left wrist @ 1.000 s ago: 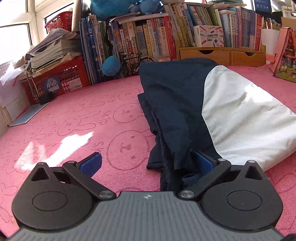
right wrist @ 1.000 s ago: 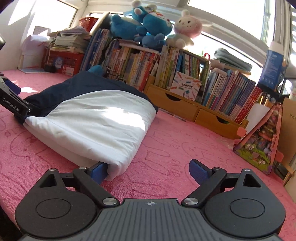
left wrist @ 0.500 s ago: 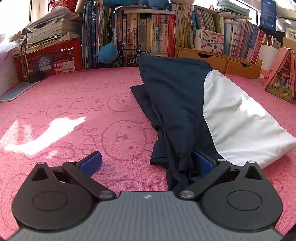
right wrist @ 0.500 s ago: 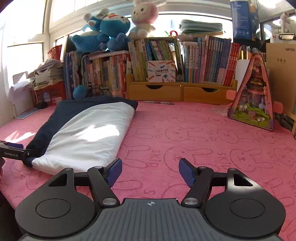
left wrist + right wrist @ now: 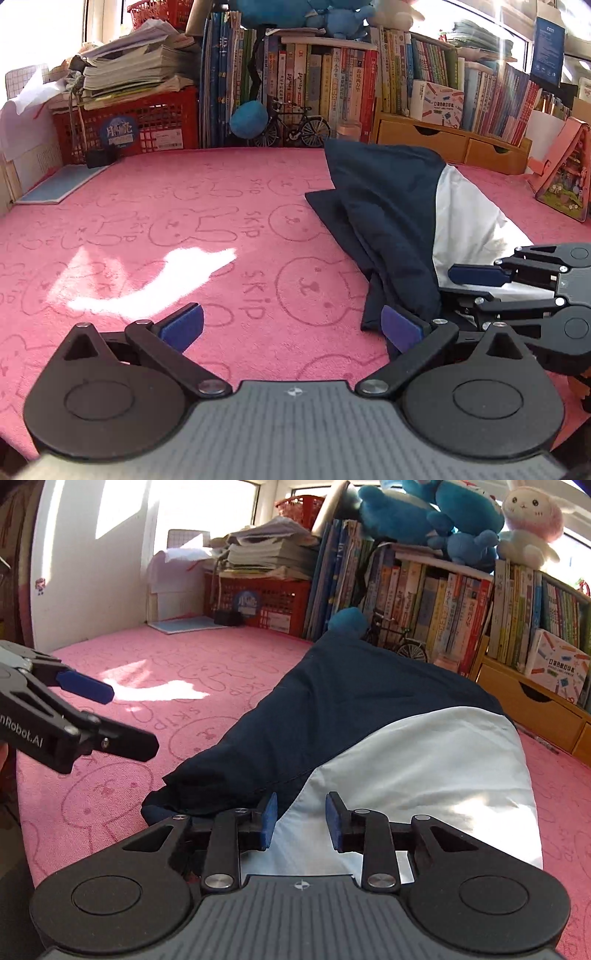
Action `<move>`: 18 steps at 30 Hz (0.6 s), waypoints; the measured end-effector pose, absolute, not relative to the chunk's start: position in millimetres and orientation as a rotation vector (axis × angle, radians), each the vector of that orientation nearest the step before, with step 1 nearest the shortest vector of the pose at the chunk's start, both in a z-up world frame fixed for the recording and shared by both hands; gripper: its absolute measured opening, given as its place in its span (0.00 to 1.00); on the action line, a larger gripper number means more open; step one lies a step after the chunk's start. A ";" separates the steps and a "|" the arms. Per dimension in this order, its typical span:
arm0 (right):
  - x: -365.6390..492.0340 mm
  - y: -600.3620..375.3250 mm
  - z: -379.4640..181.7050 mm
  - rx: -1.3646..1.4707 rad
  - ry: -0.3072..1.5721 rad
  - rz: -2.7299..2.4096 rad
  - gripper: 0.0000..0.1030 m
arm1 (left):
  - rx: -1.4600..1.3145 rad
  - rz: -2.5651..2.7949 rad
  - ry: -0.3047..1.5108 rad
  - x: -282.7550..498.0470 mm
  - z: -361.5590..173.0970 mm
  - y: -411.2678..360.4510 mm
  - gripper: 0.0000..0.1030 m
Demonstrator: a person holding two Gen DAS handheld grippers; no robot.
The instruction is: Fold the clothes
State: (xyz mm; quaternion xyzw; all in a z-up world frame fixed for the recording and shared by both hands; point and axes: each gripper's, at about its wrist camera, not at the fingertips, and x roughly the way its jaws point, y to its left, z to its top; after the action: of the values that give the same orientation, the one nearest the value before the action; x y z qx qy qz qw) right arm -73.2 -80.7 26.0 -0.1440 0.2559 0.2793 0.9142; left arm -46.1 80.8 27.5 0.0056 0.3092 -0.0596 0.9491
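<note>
A navy and white garment (image 5: 388,221) lies folded in a long bundle on the pink bunny-print cloth (image 5: 184,229). My left gripper (image 5: 291,326) is open wide over the cloth. Its right finger pad (image 5: 402,328) sits just beside the navy near end, with nothing between the fingers. My right gripper (image 5: 301,821) hangs over the near white edge of the garment (image 5: 369,709), jaws narrowed but apart, with white fabric showing in the gap. From the left wrist view the right gripper (image 5: 454,286) reaches in from the right at that edge. The left gripper (image 5: 133,720) shows at the left of the right wrist view.
Along the back stand rows of books (image 5: 332,77), a red crate (image 5: 147,122) with stacked papers, wooden drawers (image 5: 424,136), a toy bicycle (image 5: 295,123) and a pink house-shaped box (image 5: 565,173). Plush toys (image 5: 443,513) sit on the books. Bare pink cloth spreads to the left.
My left gripper drew back to the left, off the navy fold. My right gripper swung in over the garment's near white edge and narrowed its jaws.
</note>
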 end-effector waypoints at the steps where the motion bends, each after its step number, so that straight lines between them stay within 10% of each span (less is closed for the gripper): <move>1: -73.8 -80.8 26.0 -0.297 0.528 0.579 0.31 | 0.027 -0.117 0.612 -35.4 30.9 77.7 1.00; 18: -65.1 -90.9 28.3 -0.243 0.564 0.616 0.32 | 0.047 0.123 0.698 125.9 -3.5 121.3 1.00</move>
State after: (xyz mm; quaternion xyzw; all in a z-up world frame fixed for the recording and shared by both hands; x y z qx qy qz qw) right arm -65.1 -90.9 28.3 -0.1175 0.2733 0.2983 0.9069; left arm 125.9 121.3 -3.5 0.0231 0.3416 0.0603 0.9376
